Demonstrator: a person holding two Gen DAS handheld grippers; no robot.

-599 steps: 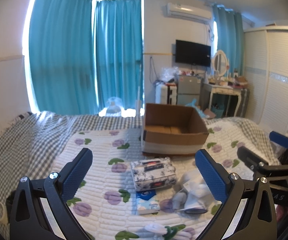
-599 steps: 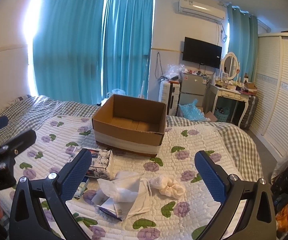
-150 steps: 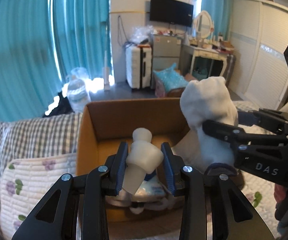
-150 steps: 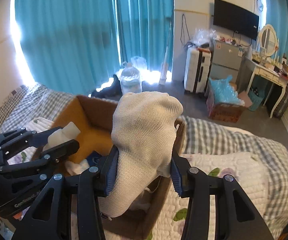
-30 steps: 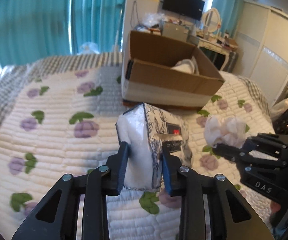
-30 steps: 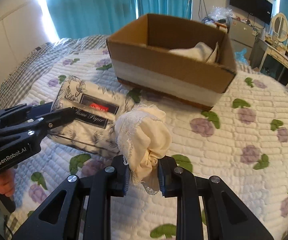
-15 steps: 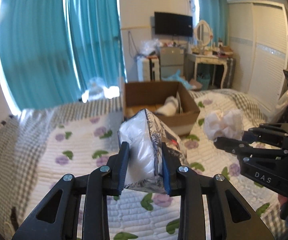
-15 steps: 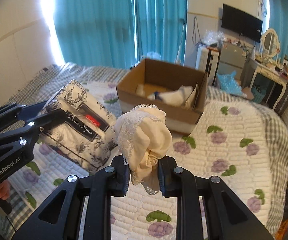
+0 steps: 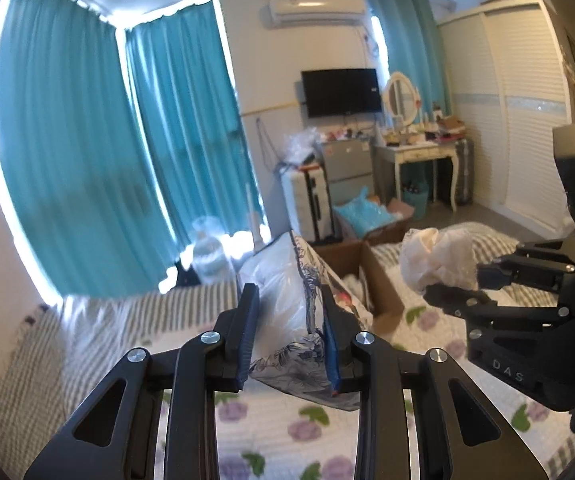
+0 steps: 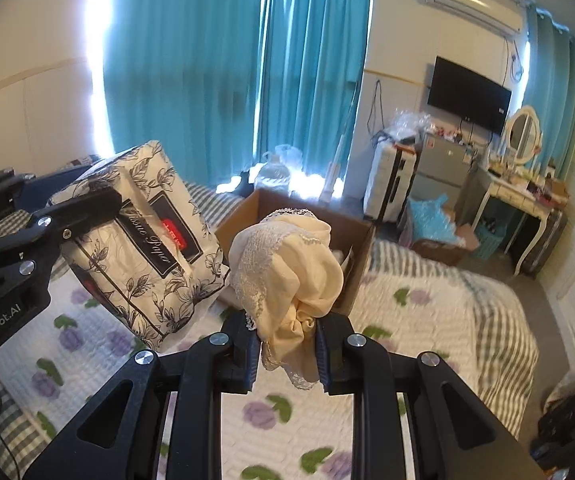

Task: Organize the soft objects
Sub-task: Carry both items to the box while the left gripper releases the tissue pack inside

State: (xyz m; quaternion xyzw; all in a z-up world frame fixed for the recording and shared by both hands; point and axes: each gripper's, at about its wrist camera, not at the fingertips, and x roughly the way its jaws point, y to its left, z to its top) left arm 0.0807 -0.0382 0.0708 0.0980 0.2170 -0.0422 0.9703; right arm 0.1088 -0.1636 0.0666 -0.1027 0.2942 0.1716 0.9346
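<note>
My left gripper is shut on a floral tissue pack, held up in the air; the pack also shows in the right wrist view. My right gripper is shut on a bunched cream lace cloth, also seen in the left wrist view. The open cardboard box stands on the bed just beyond both held things; its inside is mostly hidden behind them. In the left wrist view the box is between the pack and the cloth.
The bed has a white quilt with purple flowers over a grey checked sheet. Teal curtains, a water jug, a suitcase and a dressing table stand beyond the bed.
Both grippers have lifted their loads higher and moved closer to the box. The tissue pack and the cloth now sit near the box's rim in view.
</note>
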